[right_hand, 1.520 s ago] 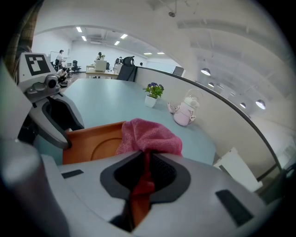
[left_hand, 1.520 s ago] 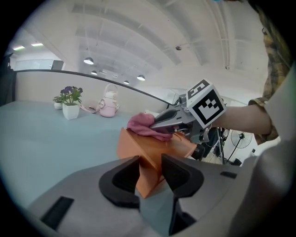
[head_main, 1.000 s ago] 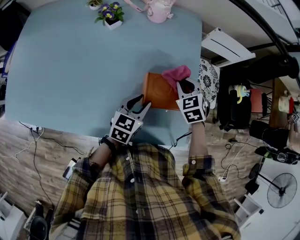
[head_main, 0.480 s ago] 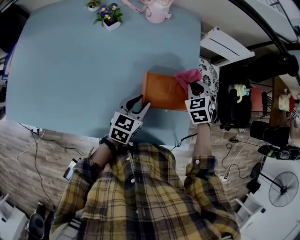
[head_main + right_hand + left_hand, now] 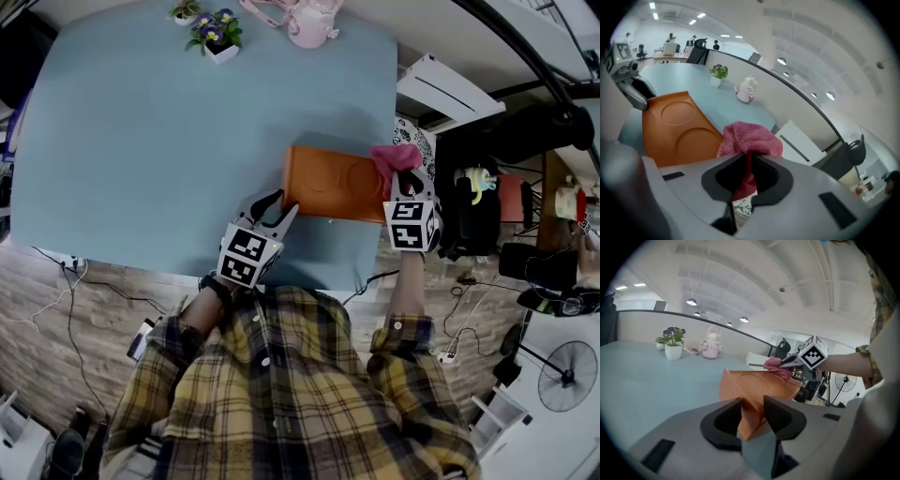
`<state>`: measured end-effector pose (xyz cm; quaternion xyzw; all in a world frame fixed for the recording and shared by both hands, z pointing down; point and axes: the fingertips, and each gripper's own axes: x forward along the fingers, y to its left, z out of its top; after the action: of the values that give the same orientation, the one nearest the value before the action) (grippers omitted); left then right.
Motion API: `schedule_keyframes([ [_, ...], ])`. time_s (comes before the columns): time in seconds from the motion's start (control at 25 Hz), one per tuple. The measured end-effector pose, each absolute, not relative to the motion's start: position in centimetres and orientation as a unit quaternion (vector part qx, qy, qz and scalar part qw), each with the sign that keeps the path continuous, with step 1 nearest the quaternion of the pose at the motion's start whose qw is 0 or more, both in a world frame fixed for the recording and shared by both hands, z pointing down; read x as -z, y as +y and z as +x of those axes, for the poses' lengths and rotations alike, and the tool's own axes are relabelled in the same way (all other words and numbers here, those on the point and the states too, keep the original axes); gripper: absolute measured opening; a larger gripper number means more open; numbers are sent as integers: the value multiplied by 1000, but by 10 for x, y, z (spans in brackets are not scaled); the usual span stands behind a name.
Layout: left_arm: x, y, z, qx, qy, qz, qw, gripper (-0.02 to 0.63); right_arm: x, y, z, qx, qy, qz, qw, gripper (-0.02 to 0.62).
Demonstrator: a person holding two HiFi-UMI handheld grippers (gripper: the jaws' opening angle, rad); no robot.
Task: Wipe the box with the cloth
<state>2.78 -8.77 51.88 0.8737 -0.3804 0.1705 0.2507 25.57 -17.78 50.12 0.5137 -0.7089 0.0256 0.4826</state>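
Box point(image 5: 333, 183) sits clamped in left claw point(image 5: 285, 203); right claw point(image 5: 405, 184) pinches cloth point(image 5: 396, 157); flowerpot point(image 5: 217, 34), teapot point(image 5: 312, 21) beyond.

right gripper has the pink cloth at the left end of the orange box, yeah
No, it is at the right end of the box: the head view shows the right gripper holding the cloth there.

Nothing legible: no text, label, brand, number or sign readable in any view. Only printed pattern present: black-and-white square markers on the marker cube point(image 5: 246, 258) of the left gripper point(image 5: 277, 208) and on that of the right gripper point(image 5: 405, 183); coded blocks only, no letters or digits.
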Motion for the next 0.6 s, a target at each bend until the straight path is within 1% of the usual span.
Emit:
schedule_keyframes([
  [0.12,-518,-87,28,-168,-381,874,249,149,-492,-172,265,-43,-714,534,451,46],
  [0.28,-518,-88,27,-167,-382,874,248,149,-472,-167,255,-30,-726,540,425,46],
  [0.6,-517,-88,28,-167,-386,873,246,149,-431,-155,183,-14,-794,491,359,46],
])
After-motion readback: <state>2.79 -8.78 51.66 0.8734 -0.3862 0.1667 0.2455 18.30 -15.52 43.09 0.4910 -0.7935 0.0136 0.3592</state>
